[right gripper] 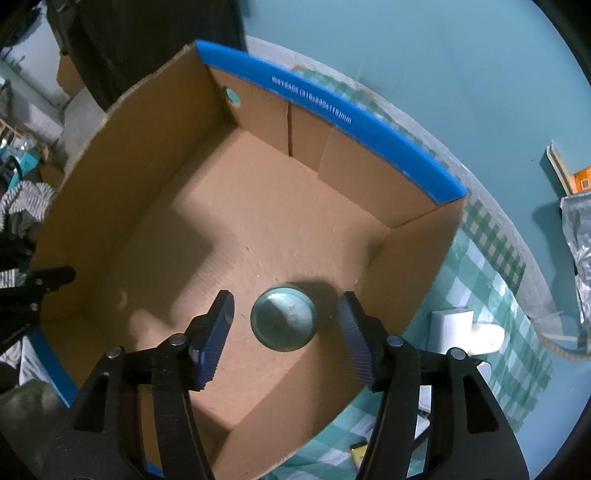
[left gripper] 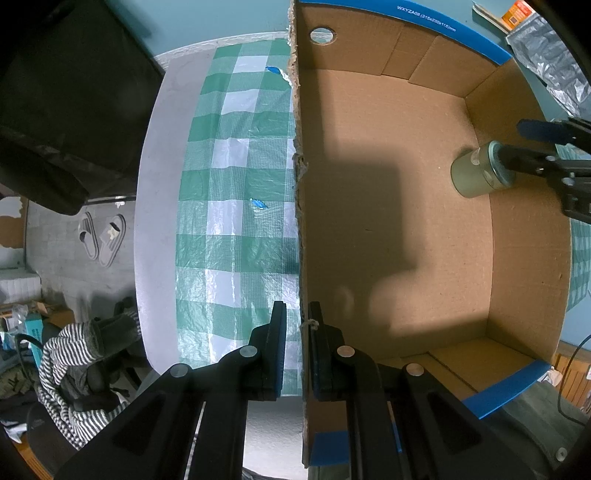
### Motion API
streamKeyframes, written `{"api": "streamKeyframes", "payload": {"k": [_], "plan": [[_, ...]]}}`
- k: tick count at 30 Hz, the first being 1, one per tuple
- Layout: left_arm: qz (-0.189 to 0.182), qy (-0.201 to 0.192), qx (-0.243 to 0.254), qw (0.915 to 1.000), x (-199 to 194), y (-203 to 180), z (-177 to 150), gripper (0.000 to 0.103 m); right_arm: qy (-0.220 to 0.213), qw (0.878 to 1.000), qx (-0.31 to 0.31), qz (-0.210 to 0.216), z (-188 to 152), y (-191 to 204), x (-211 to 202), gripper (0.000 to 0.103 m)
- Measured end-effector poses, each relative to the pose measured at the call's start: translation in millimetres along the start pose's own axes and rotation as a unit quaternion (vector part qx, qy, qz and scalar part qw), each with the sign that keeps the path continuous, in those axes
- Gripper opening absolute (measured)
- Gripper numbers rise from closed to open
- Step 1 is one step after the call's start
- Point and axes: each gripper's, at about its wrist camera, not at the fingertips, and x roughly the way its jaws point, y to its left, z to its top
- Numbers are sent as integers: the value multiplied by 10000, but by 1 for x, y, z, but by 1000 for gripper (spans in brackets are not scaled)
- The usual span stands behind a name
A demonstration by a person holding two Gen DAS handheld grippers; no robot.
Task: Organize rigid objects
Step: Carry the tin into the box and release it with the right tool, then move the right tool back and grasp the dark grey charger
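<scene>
An open cardboard box point(left gripper: 369, 192) with blue-taped rims stands on the table. My left gripper point(left gripper: 298, 314) is shut on the box's left wall, one finger outside and one inside. A small round green tin point(right gripper: 283, 319) stands upright on the box floor point(right gripper: 258, 214), near the right wall. My right gripper point(right gripper: 286, 325) points down over the tin, open, its blue pads point(right gripper: 218, 332) standing clear of the tin on both sides. In the left wrist view the same tin point(left gripper: 476, 173) shows at the right with the right gripper point(left gripper: 511, 139) above it.
A green and white checked cloth point(left gripper: 236, 184) covers the table, whose edge runs down the left. A white object point(right gripper: 454, 328) lies just outside the box's right wall. A silver foil bag point(left gripper: 546, 62) and an orange packet point(left gripper: 517, 14) lie at the back. Slippers point(left gripper: 99, 236) are on the floor.
</scene>
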Motion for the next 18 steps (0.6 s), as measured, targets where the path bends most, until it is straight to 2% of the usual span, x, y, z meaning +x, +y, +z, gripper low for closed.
{"api": "streamKeyframes", "payload": {"k": [9,14,18], "plan": [[-8,-44,22,10000,-2,0,-1,11,-468,9985,277,93,-4,-10,-48,64],[-6,-103,46,9999,-6,0,0,11,-648,9961,605,25,-17,-34,-74,72],[-22,-121,68,9999,-8,-1,0,8,-704,9924,1005,-78,-32,-61,-87,74]]}}
